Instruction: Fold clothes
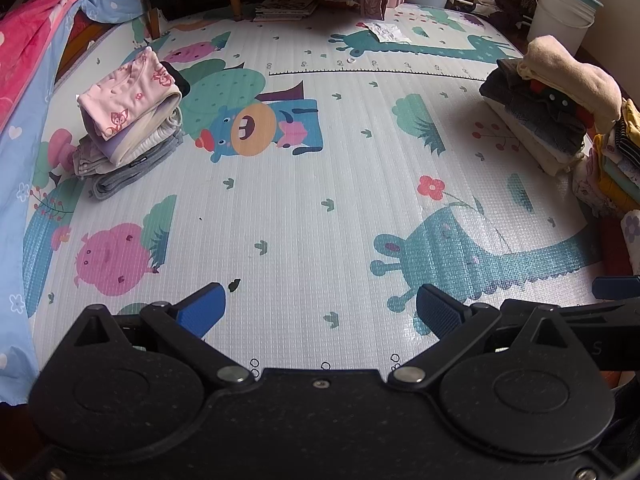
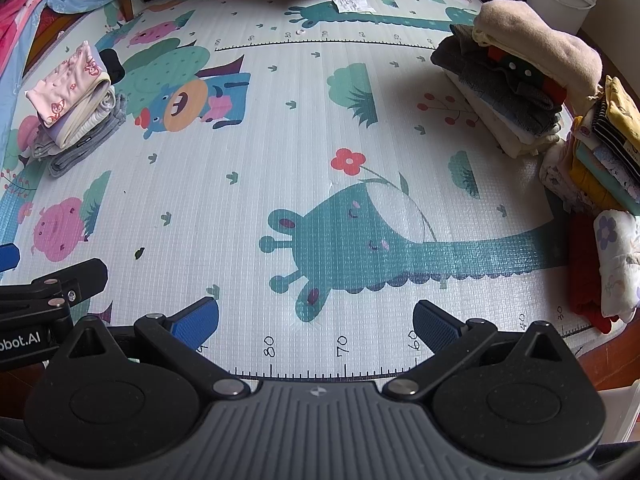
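A stack of folded clothes (image 1: 128, 120) topped by a pink printed garment sits at the left of the cartoon play mat (image 1: 320, 184); the right wrist view shows the same stack (image 2: 76, 108). A taller pile (image 1: 556, 96) with a cream fleece on top stands at the right, and it appears again as the pile (image 2: 524, 80). My left gripper (image 1: 320, 312) hovers open over bare mat with nothing between its blue pads. My right gripper (image 2: 316, 320) is open too, above the mat's (image 2: 304, 140) printed ruler. The left tool's body (image 2: 48, 292) shows at the left edge.
More folded garments (image 2: 604, 152) and a floral bundle (image 2: 616, 260) lie along the right edge. A pink and blue quilt (image 1: 24, 92) hangs at the left. A white bucket (image 1: 564, 4), a crumpled paper (image 1: 386, 32) and books (image 1: 286, 6) sit at the far side.
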